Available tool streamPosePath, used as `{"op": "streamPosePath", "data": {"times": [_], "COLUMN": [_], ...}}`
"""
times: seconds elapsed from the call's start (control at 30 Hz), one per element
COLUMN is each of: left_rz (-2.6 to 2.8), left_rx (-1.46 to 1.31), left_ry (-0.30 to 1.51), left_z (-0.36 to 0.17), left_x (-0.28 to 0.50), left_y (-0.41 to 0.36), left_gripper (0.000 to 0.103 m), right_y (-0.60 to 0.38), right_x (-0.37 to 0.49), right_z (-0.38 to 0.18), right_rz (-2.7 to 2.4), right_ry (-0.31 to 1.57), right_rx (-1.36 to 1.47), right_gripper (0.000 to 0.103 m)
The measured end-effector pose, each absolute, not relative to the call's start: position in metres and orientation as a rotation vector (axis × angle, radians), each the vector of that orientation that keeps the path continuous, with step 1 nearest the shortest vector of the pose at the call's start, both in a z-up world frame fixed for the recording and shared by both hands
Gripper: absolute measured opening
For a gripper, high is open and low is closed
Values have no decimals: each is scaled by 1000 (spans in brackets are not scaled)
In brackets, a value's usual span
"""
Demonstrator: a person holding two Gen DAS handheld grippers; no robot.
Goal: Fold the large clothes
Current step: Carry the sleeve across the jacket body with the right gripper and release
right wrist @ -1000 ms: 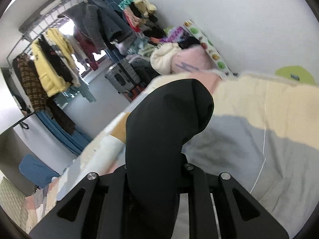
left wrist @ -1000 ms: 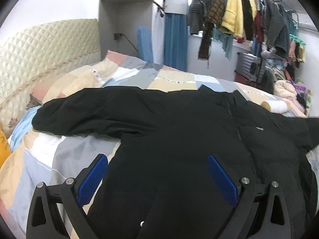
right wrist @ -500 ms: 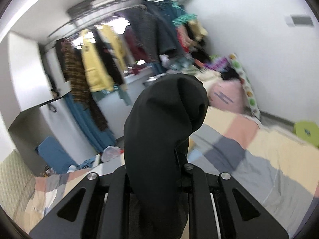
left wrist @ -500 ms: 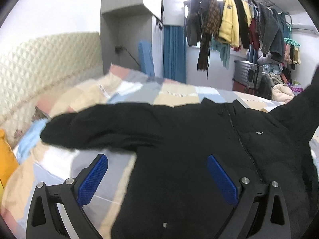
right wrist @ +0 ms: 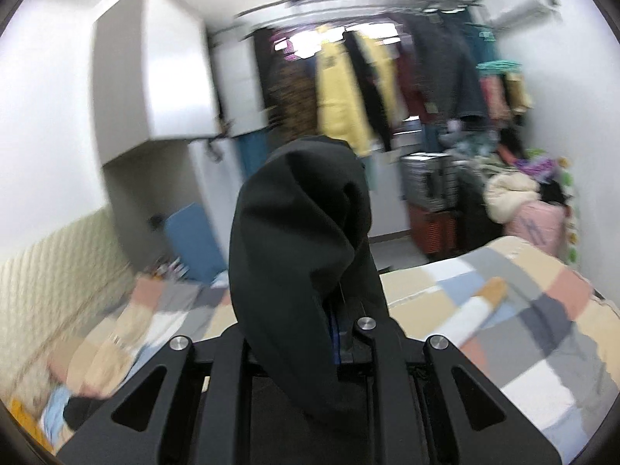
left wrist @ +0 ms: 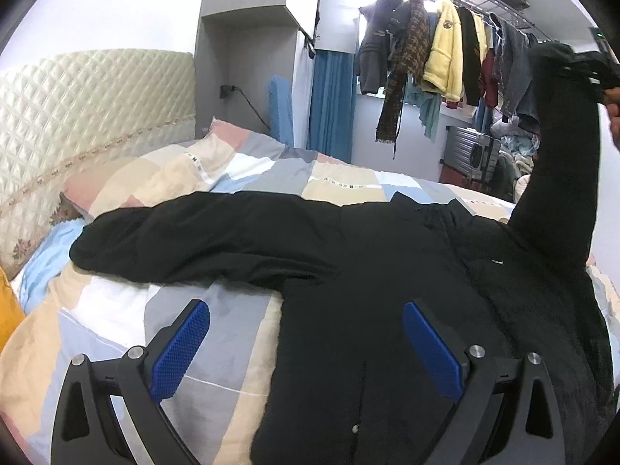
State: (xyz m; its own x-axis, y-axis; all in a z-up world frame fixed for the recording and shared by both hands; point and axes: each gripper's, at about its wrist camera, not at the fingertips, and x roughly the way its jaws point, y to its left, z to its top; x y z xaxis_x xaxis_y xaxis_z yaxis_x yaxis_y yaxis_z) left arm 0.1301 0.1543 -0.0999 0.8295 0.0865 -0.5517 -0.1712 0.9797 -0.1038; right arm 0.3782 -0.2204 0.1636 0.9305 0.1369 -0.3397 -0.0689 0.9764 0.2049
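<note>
A large black jacket lies spread front-up on the bed, its left sleeve stretched out toward the pillows. My left gripper is open and empty, hovering above the jacket's lower left side. My right gripper is shut on the cuff of the jacket's right sleeve. In the left wrist view that sleeve is lifted high at the right, with the right gripper at its top end.
The bed has a patchwork quilt and a padded headboard at the left. A rack of hanging clothes, a suitcase and a pile of clothes stand beyond the bed. An orange cushion lies at the far left.
My right gripper has raised the right sleeve high above the bed and swung toward the headboard side. My left gripper has drawn back and tilted up slightly, staying open.
</note>
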Motion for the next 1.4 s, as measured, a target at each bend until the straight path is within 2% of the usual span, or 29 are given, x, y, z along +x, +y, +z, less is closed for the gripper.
{"op": "streamPosePath", "data": {"times": [0.3,0.57,0.77,1.0,1.4], "left_rz": [141,122,104,107,51], "left_rx": [-269,-361,-381,-408,-424], "left_ry": [573,572,572,589,584], "left_z": [-109,-118,-124,-130,-128], "left_x": [127,130,131,136,136], "left_y": [195,216,221,224,220], "left_gripper": [101,101,101,101,101], "right_y": [-66,24,57,69,68], "right_x": [369,360,359,357,347], "right_z": [72,-73,-150,-183,-160], "right_rz": [304,368,362,337,365], "right_ry": [473,680,788,802,842], "right_rx": [26,-95,-136,-188,-174], "right_gripper": [17,17,17,17,24]}}
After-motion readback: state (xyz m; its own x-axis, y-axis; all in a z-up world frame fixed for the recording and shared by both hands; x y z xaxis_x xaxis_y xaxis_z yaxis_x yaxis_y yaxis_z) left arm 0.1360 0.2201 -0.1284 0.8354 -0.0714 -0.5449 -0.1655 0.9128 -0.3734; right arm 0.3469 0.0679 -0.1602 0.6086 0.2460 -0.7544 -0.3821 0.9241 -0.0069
